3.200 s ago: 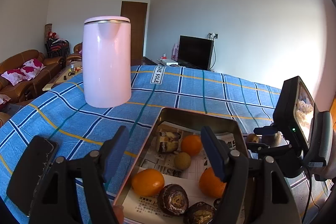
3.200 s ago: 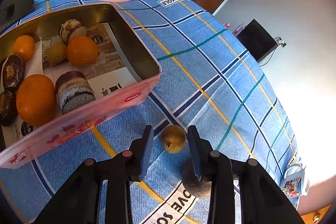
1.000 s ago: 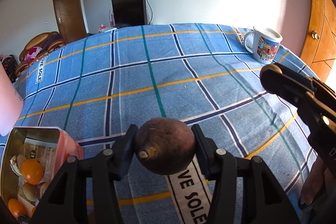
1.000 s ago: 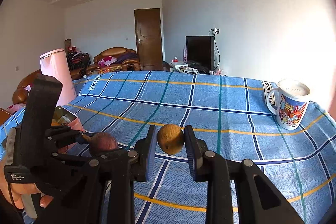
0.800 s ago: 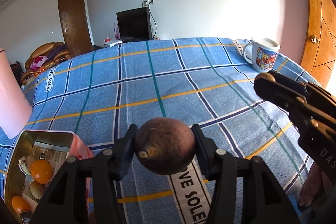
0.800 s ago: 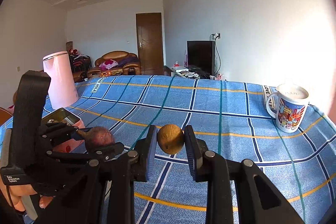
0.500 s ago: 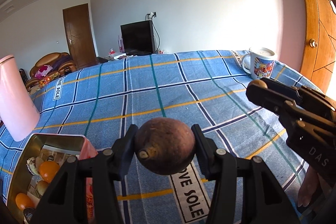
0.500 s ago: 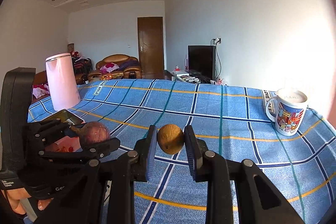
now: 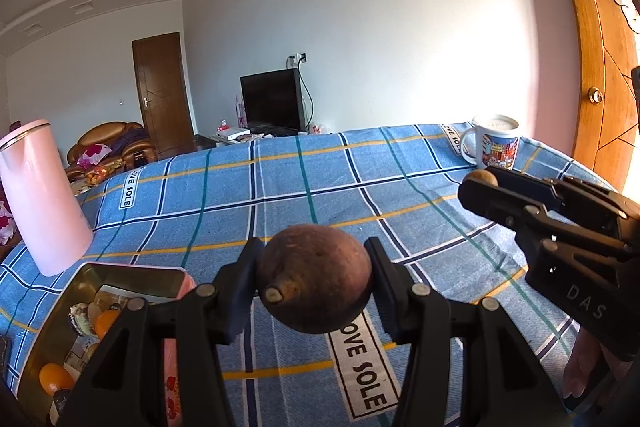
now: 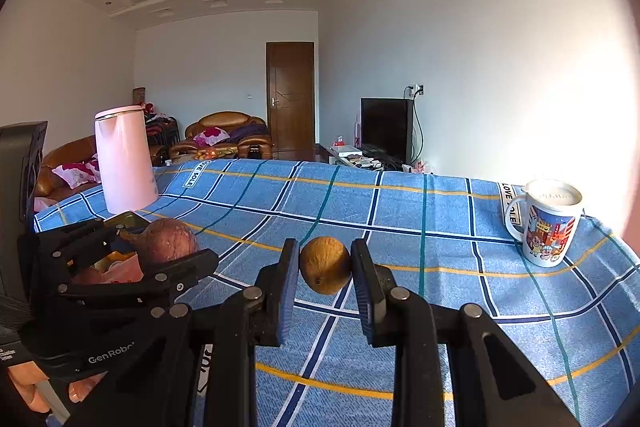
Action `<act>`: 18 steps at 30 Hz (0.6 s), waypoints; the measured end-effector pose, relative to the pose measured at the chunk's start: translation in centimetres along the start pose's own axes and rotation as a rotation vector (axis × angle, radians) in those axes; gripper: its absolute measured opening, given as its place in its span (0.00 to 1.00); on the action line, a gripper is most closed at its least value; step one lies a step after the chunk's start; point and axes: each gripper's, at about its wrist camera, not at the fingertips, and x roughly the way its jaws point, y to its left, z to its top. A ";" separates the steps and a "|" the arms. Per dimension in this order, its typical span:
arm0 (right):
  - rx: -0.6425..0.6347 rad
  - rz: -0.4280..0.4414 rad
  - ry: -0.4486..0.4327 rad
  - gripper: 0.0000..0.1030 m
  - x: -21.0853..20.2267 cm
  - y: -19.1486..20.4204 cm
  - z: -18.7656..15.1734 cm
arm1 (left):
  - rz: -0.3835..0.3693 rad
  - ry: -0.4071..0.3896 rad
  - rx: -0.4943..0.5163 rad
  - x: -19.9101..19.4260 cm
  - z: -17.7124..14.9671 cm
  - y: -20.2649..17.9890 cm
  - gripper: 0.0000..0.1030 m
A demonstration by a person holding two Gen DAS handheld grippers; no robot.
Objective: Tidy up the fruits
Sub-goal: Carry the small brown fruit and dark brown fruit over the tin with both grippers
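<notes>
My left gripper [image 9: 313, 281] is shut on a round dark brown fruit [image 9: 314, 277] and holds it in the air above the blue checked cloth. My right gripper [image 10: 325, 269] is shut on a small yellow-brown fruit [image 10: 325, 265], also lifted. The pink tin tray [image 9: 60, 311] with oranges [image 9: 54, 377] and other fruit lies at the lower left in the left wrist view. In the right wrist view the left gripper [image 10: 160, 251] with its brown fruit is to the left, over the tray's corner [image 10: 124, 217]. The right gripper shows at the right of the left wrist view [image 9: 480, 183].
A tall pink kettle [image 9: 40, 199] stands beyond the tray at the left. A printed mug [image 10: 548, 223] stands at the far right of the table. The cloth [image 10: 400, 211] covers the whole table. A TV, door and sofas are in the room behind.
Both grippers have lifted further and tilted up with their fruits still held. The tray and the kettle have come further into the left wrist view.
</notes>
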 end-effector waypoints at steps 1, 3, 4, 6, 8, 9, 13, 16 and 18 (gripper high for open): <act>-0.002 0.001 -0.002 0.27 -0.1 0.1 0.0 | -0.001 -0.002 0.001 -0.1 0.0 0.0 0.52; -0.006 0.001 -0.007 0.27 -0.2 0.2 0.0 | 0.001 -0.008 0.004 -0.4 -0.1 -0.1 0.52; -0.008 0.002 -0.009 0.27 -0.3 0.3 0.0 | 0.002 -0.013 0.005 -0.5 -0.1 -0.1 0.52; -0.013 0.002 -0.016 0.27 -0.5 0.4 -0.1 | 0.008 -0.023 0.008 -0.8 -0.2 -0.2 0.52; -0.019 0.004 -0.023 0.27 -0.7 0.5 -0.2 | 0.008 -0.033 0.010 -1.2 -0.3 -0.2 0.52; -0.022 0.005 -0.027 0.27 -0.8 0.6 -0.2 | 0.009 -0.039 0.010 -1.4 -0.3 -0.2 0.52; -0.030 0.011 -0.040 0.27 -1.1 1.0 -0.2 | 0.011 -0.051 0.007 -1.9 -0.5 -0.1 0.52; -0.021 0.026 -0.044 0.27 -1.2 1.0 -0.2 | 0.004 -0.052 0.005 -2.3 -0.7 0.1 0.52; -0.009 0.040 -0.042 0.27 -1.4 1.1 -0.3 | -0.003 -0.050 -0.001 -2.5 -0.8 0.3 0.52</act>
